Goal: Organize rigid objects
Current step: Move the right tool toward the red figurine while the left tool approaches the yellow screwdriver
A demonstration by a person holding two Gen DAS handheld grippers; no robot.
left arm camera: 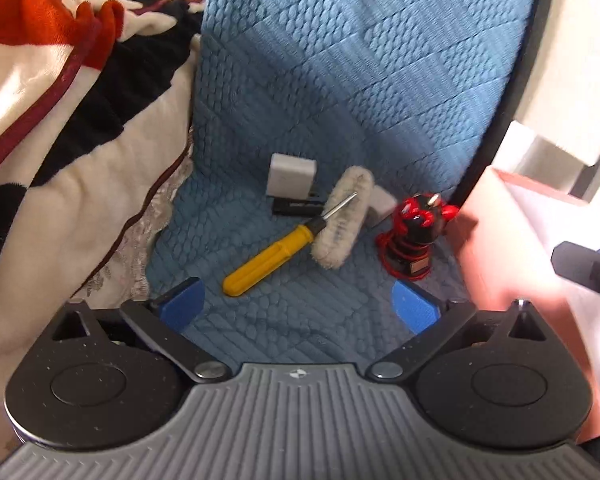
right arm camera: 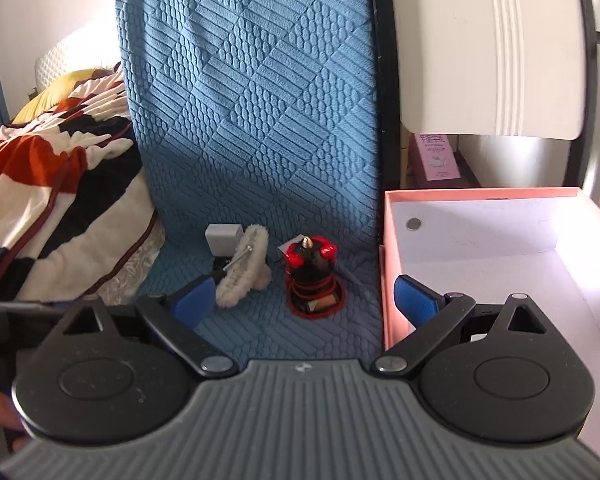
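Here | left hand-held gripper (left arm camera: 298,308) released | right hand-held gripper (right arm camera: 306,300) released | pink carton (right arm camera: 434,158) writing unreadable

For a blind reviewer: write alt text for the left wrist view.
The open left gripper points down at a yellow-handled screwdriver on a blue textured cover, its metal tip lying across a fluffy white roller. Behind are a white block and, at right, a red-and-black figurine; a patterned blanket fills the left.

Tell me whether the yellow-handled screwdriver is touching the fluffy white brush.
Touching. The left wrist view shows the yellow-handled screwdriver with its metal shaft lying across the fluffy white brush, no gap between them.
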